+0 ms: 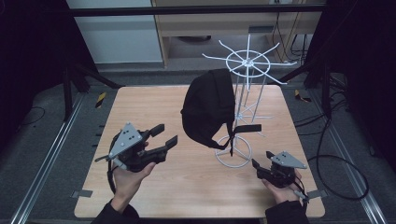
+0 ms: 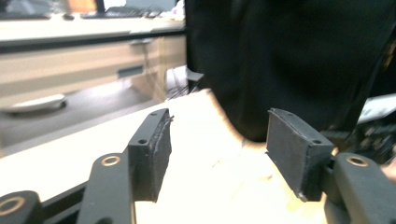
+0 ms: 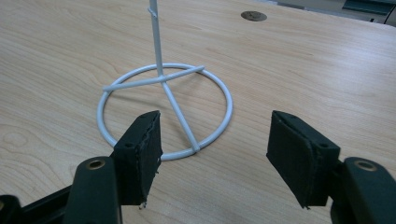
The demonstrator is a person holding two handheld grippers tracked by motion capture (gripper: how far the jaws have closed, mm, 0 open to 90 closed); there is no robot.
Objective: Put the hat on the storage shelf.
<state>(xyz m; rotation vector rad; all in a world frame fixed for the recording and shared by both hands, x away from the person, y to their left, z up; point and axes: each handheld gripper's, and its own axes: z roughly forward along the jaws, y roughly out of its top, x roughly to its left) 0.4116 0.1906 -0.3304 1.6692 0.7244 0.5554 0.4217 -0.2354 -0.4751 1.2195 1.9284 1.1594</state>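
Black bag (image 1: 208, 109) hangs on the white wire rack (image 1: 246, 63) at mid-table, straps trailing by the rack's ring base (image 3: 163, 109). My left claw (image 1: 166, 136) sits just left of the bag, jaws spread wide, nothing between them. My right claw (image 1: 261, 164) rests near the ring base, jaws also apart and empty. Table (image 1: 187, 186) is pale wood; dark floor around it, cables at right.

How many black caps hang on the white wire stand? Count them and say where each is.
1. A black cap hangs from an arm on the left side of the white wire stand, above the table; the stand's other arms look bare.
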